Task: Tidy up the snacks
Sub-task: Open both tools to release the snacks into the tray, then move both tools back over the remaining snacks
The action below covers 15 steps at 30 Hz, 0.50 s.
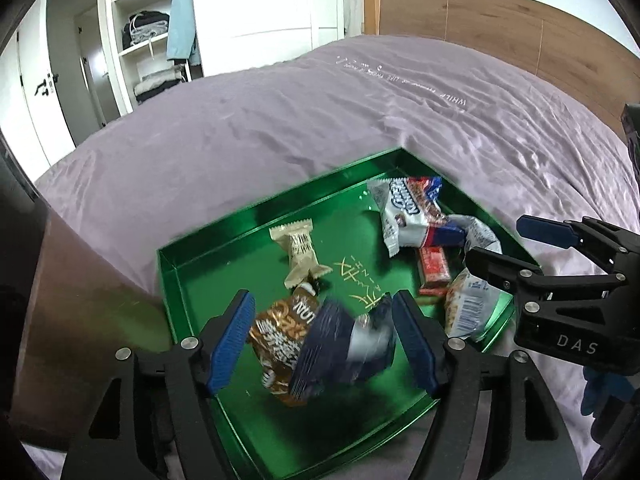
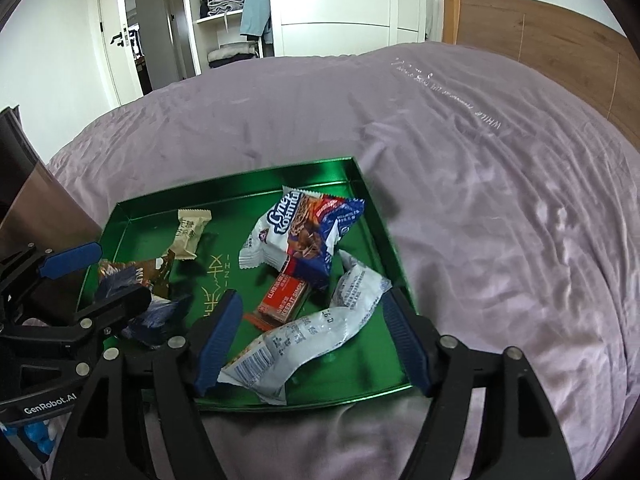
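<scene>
A green tray point(image 1: 208, 248) lies on the bed and holds several snack packets. My left gripper point(image 1: 324, 340) is open over its near corner, with a blurred dark blue packet point(image 1: 340, 348) between the fingers and a brown packet point(image 1: 276, 336) beside it. A beige packet point(image 1: 298, 250), a white and blue packet point(image 1: 404, 216) and a red bar point(image 1: 432, 266) lie further in. My right gripper point(image 2: 312, 340) is open over the tray's point(image 2: 376, 216) near right part, above a white barcode packet point(image 2: 320, 336). The red bar point(image 2: 284, 298) and the white and blue packet point(image 2: 304, 232) lie beyond it.
The tray rests on a mauve bedsheet point(image 1: 280, 128) with a wooden headboard point(image 1: 500, 28) at the right. A brown box side point(image 1: 72, 300) stands left of the tray. An open wardrobe point(image 1: 144, 32) and a door are behind the bed.
</scene>
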Tool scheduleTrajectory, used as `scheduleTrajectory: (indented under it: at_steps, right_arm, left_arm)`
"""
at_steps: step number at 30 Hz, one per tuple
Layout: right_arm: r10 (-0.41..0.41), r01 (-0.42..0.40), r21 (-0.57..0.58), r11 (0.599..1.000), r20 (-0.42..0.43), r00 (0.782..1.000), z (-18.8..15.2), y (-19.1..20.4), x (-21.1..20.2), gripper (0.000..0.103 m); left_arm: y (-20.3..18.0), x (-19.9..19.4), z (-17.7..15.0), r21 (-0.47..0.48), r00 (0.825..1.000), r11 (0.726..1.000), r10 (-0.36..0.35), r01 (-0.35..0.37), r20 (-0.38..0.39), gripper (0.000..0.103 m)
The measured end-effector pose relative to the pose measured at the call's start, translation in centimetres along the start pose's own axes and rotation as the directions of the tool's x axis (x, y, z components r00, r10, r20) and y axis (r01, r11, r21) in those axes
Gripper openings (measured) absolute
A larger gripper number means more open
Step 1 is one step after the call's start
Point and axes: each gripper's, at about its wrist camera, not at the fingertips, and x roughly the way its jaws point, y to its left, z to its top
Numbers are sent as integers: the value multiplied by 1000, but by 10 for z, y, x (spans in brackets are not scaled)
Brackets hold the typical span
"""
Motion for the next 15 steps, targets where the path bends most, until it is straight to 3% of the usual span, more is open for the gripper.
scheduleTrajectory:
  at_steps: [7,9,15]
  right_arm:
    - [-12,12,-3,1000,31,999,5,3,-34,95]
    - [-14,14,-6,1000,38,999,6,5,-42,95]
    - [-21,22,-23,999,54,998,9,13,-66,95]
  left_arm:
    - [2,-24,7,-10,1000,1000,12,-11,29,66]
    - [3,-32,8,-12,999,1000,14,-14,39,75]
    - [2,-49,10,-5,999,1000,18,-18,51,75]
